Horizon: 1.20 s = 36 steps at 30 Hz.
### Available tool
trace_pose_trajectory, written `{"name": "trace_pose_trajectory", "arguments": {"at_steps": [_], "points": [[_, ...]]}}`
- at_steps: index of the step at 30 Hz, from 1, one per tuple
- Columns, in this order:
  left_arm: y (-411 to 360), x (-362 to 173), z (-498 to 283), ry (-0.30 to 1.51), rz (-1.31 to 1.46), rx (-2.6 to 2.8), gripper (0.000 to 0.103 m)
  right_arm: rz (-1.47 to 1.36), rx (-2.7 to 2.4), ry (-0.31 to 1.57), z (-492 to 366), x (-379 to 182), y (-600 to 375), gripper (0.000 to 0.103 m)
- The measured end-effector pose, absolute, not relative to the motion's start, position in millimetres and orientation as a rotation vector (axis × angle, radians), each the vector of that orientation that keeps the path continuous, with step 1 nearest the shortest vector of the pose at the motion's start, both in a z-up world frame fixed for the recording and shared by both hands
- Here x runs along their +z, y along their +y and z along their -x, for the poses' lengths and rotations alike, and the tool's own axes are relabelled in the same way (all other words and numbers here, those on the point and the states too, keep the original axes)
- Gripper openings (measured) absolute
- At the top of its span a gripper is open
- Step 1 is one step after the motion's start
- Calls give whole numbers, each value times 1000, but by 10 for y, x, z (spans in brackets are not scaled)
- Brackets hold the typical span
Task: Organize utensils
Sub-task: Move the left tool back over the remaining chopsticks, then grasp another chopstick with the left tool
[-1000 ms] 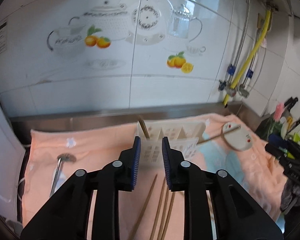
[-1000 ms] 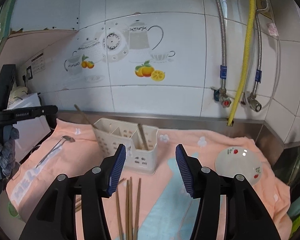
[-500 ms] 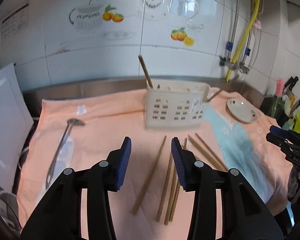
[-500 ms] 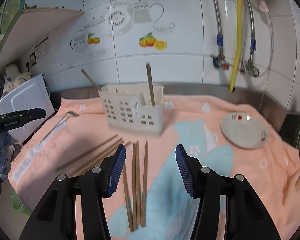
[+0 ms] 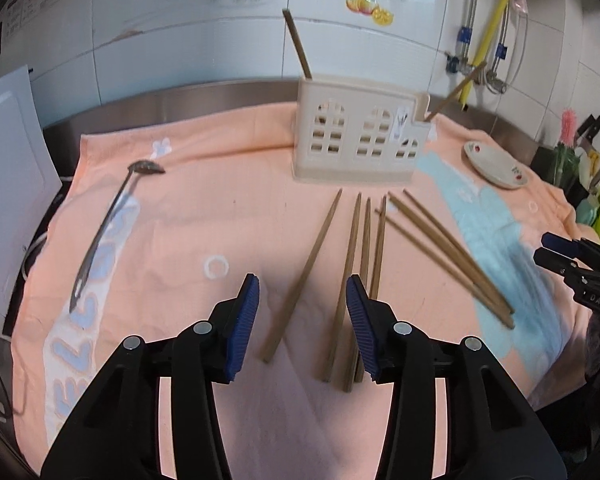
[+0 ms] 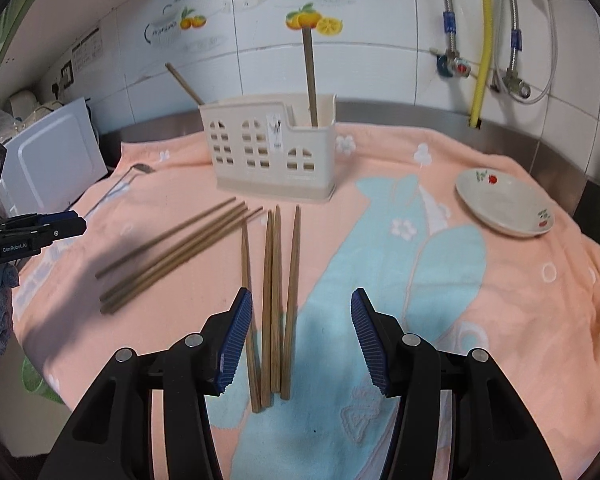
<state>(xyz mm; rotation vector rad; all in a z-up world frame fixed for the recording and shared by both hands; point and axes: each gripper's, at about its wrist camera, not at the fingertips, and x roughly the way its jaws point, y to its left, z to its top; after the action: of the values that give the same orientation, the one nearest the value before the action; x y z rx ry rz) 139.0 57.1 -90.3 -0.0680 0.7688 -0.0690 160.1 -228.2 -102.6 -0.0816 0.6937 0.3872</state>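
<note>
A: Item: loose chopsticks (image 6: pixel 274 280), flat on towel (image 6: pixel 500 280) just before the caddy (image 6: pixel 272 160).

B: Left gripper (image 5: pixel 302 320) jaws opening, empty; right gripper (image 6: pixel 300 334) jaws half-spread, empty. Advice: straddle one stick, pinch mid-shaft, lift clear of neighbours.

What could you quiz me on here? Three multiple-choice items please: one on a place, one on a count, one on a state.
1. Where does the metal spoon lie?
A. in the caddy
B. on the towel
C. on the plate

2. How many chopsticks stand in the caddy?
A. two
B. five
C. none

3. The right claw is:
A. gripping a chopstick
B. open, holding nothing
C. clamped on the plate

Answers: 1 B, it rests flat on the towel; 2 A, two sticks poke out; 3 B, its pads touch nothing.
</note>
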Motion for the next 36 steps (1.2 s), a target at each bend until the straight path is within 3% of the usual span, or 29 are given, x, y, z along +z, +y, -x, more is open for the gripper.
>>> {"name": "trace_pose_trajectory", "arguments": {"at_steps": [16,24,36], "points": [[731,-1227,-1456,846,84,-55,45,89,420,834,-1861,-1512,-2177,24],[787,-1284,-1497,863,82,-46,45,101,429,858,-1939,-1599,-2109,18],[781,-1389,-1614,896,72,-68,36,144,428,869,-1985,-1627,-2044,15]]}}
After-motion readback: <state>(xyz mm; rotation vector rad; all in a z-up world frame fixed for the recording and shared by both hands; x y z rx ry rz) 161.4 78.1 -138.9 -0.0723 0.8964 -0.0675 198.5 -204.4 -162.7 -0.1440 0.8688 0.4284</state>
